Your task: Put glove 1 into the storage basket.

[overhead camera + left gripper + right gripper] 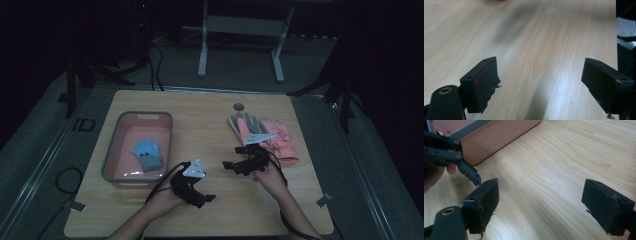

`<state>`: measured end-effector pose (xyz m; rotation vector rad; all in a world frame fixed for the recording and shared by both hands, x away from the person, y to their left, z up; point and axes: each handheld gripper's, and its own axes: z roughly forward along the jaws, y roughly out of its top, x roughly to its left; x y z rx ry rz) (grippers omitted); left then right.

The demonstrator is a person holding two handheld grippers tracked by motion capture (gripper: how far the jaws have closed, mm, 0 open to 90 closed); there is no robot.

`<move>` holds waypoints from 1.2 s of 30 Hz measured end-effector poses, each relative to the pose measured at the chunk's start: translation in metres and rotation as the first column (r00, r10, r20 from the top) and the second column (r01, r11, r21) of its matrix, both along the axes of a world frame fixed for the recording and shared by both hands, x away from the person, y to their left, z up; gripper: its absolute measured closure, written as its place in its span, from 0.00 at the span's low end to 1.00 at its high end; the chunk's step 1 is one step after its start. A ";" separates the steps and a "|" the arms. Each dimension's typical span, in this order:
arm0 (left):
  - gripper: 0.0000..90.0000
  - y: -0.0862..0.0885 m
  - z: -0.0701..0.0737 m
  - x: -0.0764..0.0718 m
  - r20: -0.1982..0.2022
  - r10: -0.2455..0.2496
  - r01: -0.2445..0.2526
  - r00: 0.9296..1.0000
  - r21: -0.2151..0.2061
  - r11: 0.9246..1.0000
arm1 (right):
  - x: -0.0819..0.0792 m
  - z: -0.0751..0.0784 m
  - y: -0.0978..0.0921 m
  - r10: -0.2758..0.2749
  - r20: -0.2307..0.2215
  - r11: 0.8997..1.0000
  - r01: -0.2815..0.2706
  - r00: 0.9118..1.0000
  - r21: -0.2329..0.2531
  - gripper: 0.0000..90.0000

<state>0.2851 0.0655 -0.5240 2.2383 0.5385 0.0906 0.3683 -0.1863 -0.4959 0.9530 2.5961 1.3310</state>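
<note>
One blue glove already lies in the pink basin. The grey glove and pink glove at two o'clock likely remain. The left gripper and right gripper hang spread and empty.

- A blue glove is lying flat inside the bin, near its near-right corner, fingers pointing away from the person.
- The bin is sitting on the left part of the table; it is a pink rectangular tub with a grey rim, open on top.
- A grey glove with a pink palm patch is lying flat on the right part of the table, fingers pointing away.
- A pink glove is lying just beside the grey one, on its right, touching or slightly overlapping it.
</note>
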 end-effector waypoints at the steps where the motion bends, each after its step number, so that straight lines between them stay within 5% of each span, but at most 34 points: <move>1: 0.16 0.000 -0.003 -0.001 -0.006 0.000 0.000 1.000 -0.002 1.000 | 0.000 -0.001 -0.002 -0.006 0.001 1.000 0.006 1.000 0.001 0.16; 10: 0.16 -0.002 -0.023 -0.011 0.015 0.020 -0.020 1.000 -0.029 0.999 | -0.005 -0.009 -0.026 -0.075 0.006 0.996 0.075 0.997 0.037 0.15; 14: 0.16 0.001 -0.029 -0.013 0.016 0.043 -0.042 0.999 -0.041 0.998 | -0.007 -0.011 -0.031 -0.088 0.007 0.996 0.088 0.996 0.008 0.12; 22: 0.16 0.003 -0.031 -0.020 0.038 0.063 -0.062 0.997 -0.046 0.997 | 0.005 -0.002 -0.053 -0.141 0.035 0.990 0.142 0.989 -0.020 0.60; 29: 0.16 0.004 -0.032 -0.023 0.028 0.070 -0.069 0.997 -0.046 0.997 | 0.031 0.012 -0.071 -0.222 0.090 0.974 0.225 0.971 -0.024 0.61; 36: 0.09 0.003 -0.034 -0.024 0.016 0.075 -0.075 0.997 -0.030 0.997 | 0.068 0.016 -0.083 -0.318 0.073 0.947 0.320 0.945 -0.023 0.66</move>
